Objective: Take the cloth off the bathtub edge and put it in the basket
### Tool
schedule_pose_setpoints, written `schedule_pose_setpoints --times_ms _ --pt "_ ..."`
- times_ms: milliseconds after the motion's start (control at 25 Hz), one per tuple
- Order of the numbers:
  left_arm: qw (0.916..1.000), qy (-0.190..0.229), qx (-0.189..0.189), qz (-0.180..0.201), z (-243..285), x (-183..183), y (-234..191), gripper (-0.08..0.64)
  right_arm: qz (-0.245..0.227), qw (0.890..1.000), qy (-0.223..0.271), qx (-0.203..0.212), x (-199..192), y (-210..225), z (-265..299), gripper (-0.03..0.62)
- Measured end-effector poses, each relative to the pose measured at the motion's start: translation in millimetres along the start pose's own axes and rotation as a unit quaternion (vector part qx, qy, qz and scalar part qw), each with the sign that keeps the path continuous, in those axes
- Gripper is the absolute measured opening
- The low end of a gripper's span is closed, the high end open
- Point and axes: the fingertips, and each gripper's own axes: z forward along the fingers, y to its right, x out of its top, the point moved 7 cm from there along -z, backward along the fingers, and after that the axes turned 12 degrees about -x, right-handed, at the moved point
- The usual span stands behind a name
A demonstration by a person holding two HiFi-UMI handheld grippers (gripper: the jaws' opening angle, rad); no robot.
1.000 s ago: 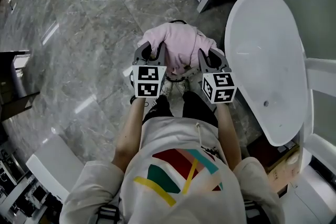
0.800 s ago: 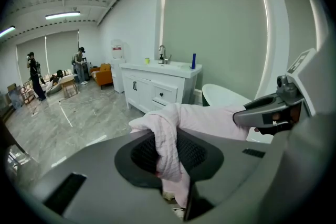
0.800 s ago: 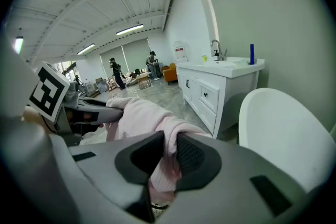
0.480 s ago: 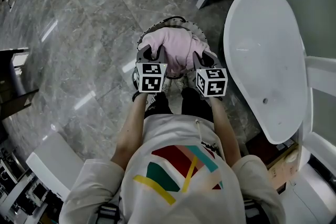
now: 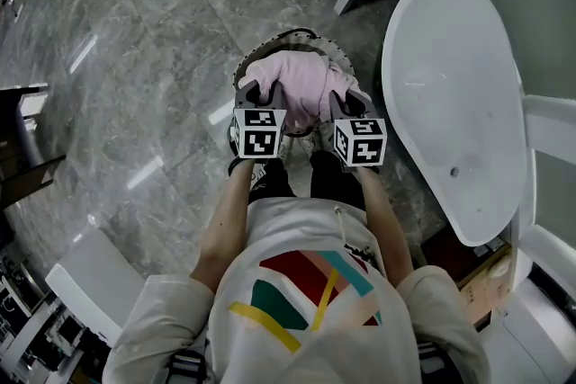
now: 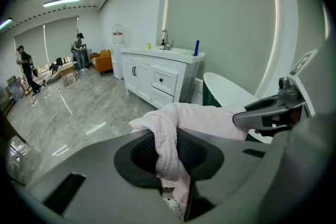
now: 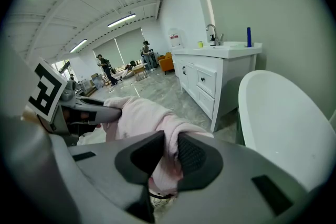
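Looking down from the head view, the person stands on the gray stone floor (image 5: 135, 58) with both arms out in front. The left gripper (image 5: 257, 93) and right gripper (image 5: 346, 102) each hold one side of the pink cloth (image 5: 299, 78). The cloth is bunched up between them, right over the round basket (image 5: 286, 37), whose rim shows around its far side. I can't tell whether the cloth touches the basket. The white bathtub (image 5: 454, 103) lies just to the right, clear of the cloth.

In the left gripper view, the jaws are pinched on a fold of the cloth (image 6: 168, 139), which drapes across toward the other gripper. A white cabinet (image 6: 157, 78) stands behind.

In the right gripper view, the jaws are likewise clamped on the cloth (image 7: 142, 115), with a bit hanging below them and the bathtub (image 7: 283, 118) alongside.
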Motion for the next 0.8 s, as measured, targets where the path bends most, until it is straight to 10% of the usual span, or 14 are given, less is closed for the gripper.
schedule_pose_setpoints --times_ms 200,800 --pt "0.9999 -0.01 0.004 -0.005 7.7 3.1 -4.4 0.149 0.036 0.999 0.002 -0.034 2.6 6.8 7.6 0.253" --pt "0.9987 0.05 0.003 -0.011 -17.8 39.5 5.0 0.147 0.012 0.999 0.038 -0.027 35.4 -7.0 -11.2 0.252"
